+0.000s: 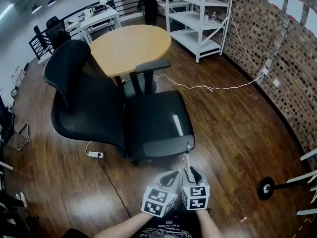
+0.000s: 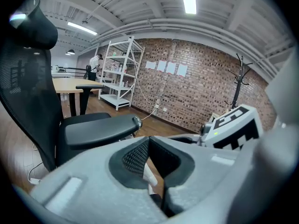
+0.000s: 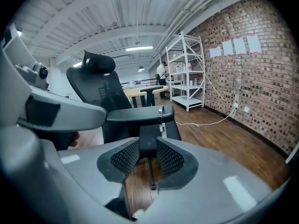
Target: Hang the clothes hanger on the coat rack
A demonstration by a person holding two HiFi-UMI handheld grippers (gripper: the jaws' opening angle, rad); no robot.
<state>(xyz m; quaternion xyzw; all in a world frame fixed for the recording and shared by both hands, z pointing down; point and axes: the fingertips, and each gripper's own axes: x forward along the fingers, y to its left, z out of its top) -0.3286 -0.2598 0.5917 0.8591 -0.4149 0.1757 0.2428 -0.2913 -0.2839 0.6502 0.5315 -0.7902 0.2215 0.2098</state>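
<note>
The clothes hanger (image 1: pixel 179 126) shows as a white bar lying on the black chair seat, with its metal hook (image 1: pixel 188 147) at the seat's front edge. The same hook (image 3: pixel 160 115) sits straight ahead in the right gripper view. My right gripper (image 1: pixel 193 173) hovers just in front of that edge, jaws apart, floor showing between the pads. My left gripper (image 1: pixel 168 178) is close beside it, its pads almost together; something small and white shows in the gap, and I cannot tell what it is. The black coat rack (image 2: pixel 239 80) stands against the brick wall.
The black office chair (image 1: pixel 84 98) fills the middle, with a round wooden table (image 1: pixel 130 46) behind it. White shelves (image 1: pixel 198 21) stand at the back. A cable and power strip (image 1: pixel 95 154) lie on the floor. A black round base (image 1: pixel 266 187) sits at the right.
</note>
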